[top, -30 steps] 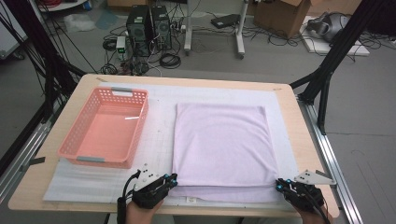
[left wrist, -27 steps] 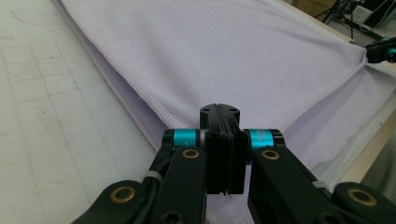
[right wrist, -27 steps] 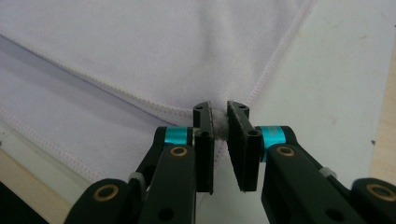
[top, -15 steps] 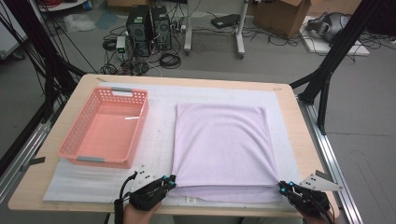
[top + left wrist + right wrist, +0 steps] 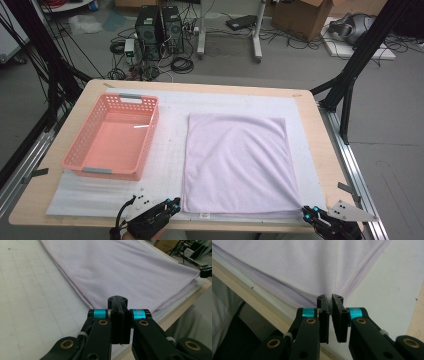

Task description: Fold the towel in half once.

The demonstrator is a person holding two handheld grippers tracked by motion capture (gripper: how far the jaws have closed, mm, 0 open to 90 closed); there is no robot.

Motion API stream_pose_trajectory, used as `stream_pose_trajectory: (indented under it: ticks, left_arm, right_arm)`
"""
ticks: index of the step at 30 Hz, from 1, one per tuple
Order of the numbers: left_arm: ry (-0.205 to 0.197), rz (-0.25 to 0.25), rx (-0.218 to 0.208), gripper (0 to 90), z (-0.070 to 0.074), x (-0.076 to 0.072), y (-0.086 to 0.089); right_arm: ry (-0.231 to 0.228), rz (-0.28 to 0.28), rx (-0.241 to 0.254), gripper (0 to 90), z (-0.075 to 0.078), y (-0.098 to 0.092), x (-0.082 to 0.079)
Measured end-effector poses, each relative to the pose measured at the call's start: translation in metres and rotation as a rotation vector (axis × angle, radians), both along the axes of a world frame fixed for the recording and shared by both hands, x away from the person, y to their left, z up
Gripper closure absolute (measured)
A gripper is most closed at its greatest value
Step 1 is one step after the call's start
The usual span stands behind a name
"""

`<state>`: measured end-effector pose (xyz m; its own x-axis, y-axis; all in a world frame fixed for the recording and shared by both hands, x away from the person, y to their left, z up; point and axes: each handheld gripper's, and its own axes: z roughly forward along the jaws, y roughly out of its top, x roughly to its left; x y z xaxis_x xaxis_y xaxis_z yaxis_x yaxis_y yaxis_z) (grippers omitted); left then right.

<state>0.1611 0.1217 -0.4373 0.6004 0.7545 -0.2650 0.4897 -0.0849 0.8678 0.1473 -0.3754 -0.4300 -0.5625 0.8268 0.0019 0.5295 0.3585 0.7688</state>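
A pale lilac towel [image 5: 237,160] lies flat on the white mat, right of centre. My left gripper [image 5: 175,201] sits at the towel's near left corner. In the left gripper view its jaws [image 5: 117,299] are pressed flush together above that corner of the towel [image 5: 120,265], and no cloth shows between them. My right gripper [image 5: 306,210] is at the near right corner. In the right gripper view the towel's [image 5: 299,265] two hemmed edges run together right at the tips [image 5: 330,297], which pinch that corner.
A pink plastic basket [image 5: 150,135] stands empty at the left of the white foam mat [image 5: 170,150]. The wooden table's near edge [image 5: 30,212] is just under both hands. Metal frame rails flank the table; computers and cables lie on the floor beyond.
Both grippers have slid back toward the near table edge. The towel's near right corner has come a little nearer with the right gripper.
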Motion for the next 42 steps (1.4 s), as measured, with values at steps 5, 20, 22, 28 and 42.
stream_pose_trajectory:
  ticks: [5,20,22,28,42]
  left_arm:
    - [0.008,-0.010,0.008,89.6,-0.003,0.003,-0.003]
    - [0.032,-0.014,0.170,80.2,-0.019,0.028,-0.036]
    - [0.032,-0.002,0.175,87.9,-0.018,0.027,-0.036]
    - [0.012,0.017,0.143,88.8,-0.009,0.022,-0.030]
    - [0.015,0.014,0.129,82.0,-0.008,0.010,-0.021]
  right_arm:
    - [0.015,0.023,-0.003,84.5,-0.002,0.003,0.000]
    - [0.033,0.007,-0.008,84.0,-0.006,0.003,0.003]
    - [0.036,0.004,-0.004,84.0,-0.007,0.003,0.003]
    - [0.031,0.014,0.013,84.1,-0.005,0.002,0.002]
    - [0.074,0.042,0.013,73.5,-0.008,0.000,-0.006]
